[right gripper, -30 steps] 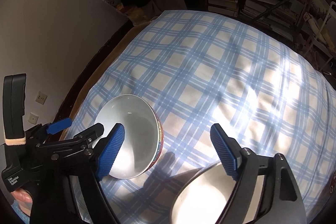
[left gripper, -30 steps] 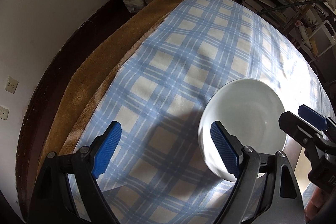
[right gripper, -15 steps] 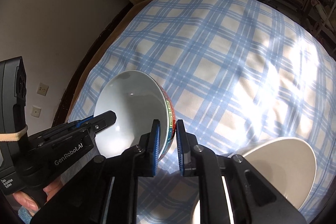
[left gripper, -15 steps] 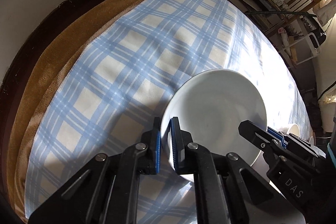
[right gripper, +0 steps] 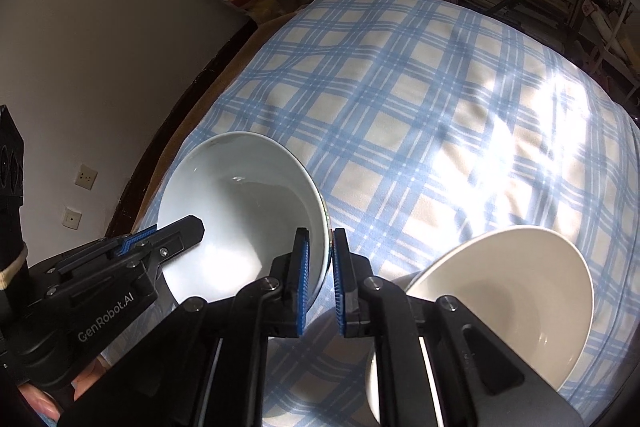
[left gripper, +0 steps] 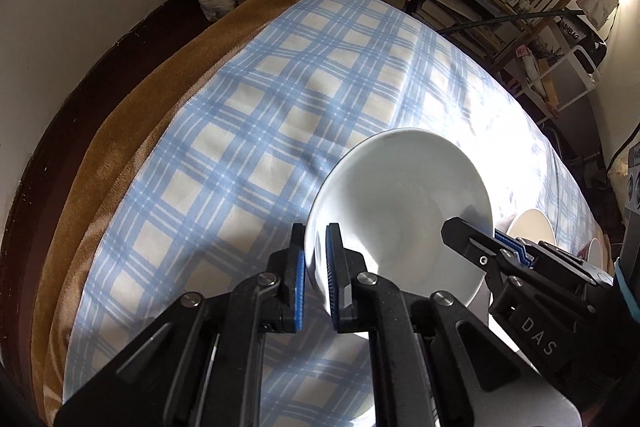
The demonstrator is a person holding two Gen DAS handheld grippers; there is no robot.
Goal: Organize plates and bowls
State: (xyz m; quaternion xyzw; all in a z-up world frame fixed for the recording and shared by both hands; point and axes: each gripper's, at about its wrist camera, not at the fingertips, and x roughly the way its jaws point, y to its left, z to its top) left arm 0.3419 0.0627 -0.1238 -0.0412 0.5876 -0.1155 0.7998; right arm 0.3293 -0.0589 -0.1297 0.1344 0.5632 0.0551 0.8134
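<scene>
Left wrist view shows the left gripper pinching the near rim of a white bowl, one pad inside the wall and one outside, with the bowl tipped so its mouth faces back toward the camera above the blue checked cloth. The right gripper has its pads nipped on the opposite rim of the same bowl, and a second white bowl sits just beside it at lower right (apparently resting on another dish, though that is partly hidden). The risk, as I judge it, lies in two thin rim grips on glazed ceramic: if the hands pull apart or twist unevenly, the rim could slip from a pad and the bowl drop onto the cloth or knock the neighbouring bowl. A round bowl has no long axis; its opening tilts up and toward the grippers.
</scene>
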